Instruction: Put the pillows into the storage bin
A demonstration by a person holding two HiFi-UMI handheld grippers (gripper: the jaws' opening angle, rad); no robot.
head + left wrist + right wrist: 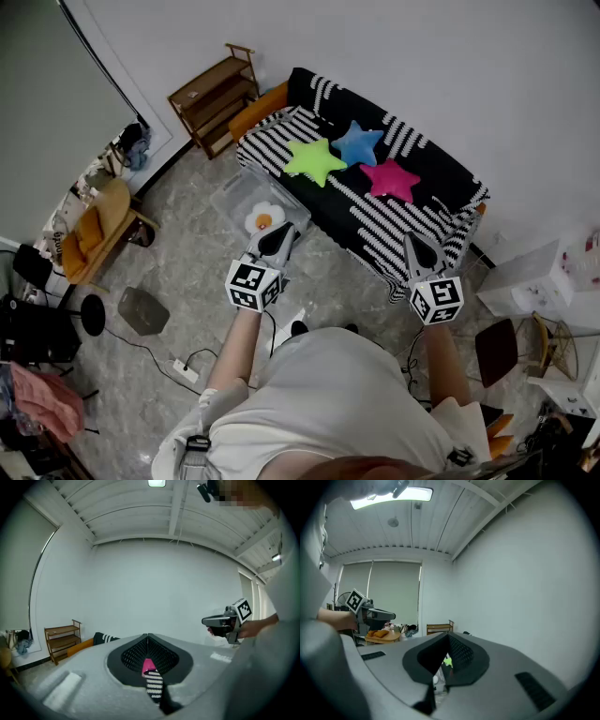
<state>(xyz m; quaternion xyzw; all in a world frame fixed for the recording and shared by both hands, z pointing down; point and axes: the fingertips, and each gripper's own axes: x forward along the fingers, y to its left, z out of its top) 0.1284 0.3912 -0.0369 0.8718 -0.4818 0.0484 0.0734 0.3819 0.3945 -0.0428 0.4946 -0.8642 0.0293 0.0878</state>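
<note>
Three star pillows lie on the black-and-white striped sofa (412,202): green (316,159), blue (359,143) and magenta (389,178). In front of the sofa's left part stands the clear storage bin (236,194), and a fried-egg pillow (265,218) lies in it. My left gripper (276,241) hovers over the bin's near edge, shut and empty. My right gripper (419,251) is held before the sofa's right front, also shut with nothing in it. In the left gripper view a sliver of magenta pillow (148,665) and striped cover shows between the jaws; the right gripper (224,620) appears at the right.
A wooden shelf (214,98) stands at the wall left of the sofa, and an orange cushion (258,110) lies on the sofa's left end. A round wooden table (98,230) is at the left. A power strip (185,370) and cables lie on the floor. A white cabinet (530,277) stands at the right.
</note>
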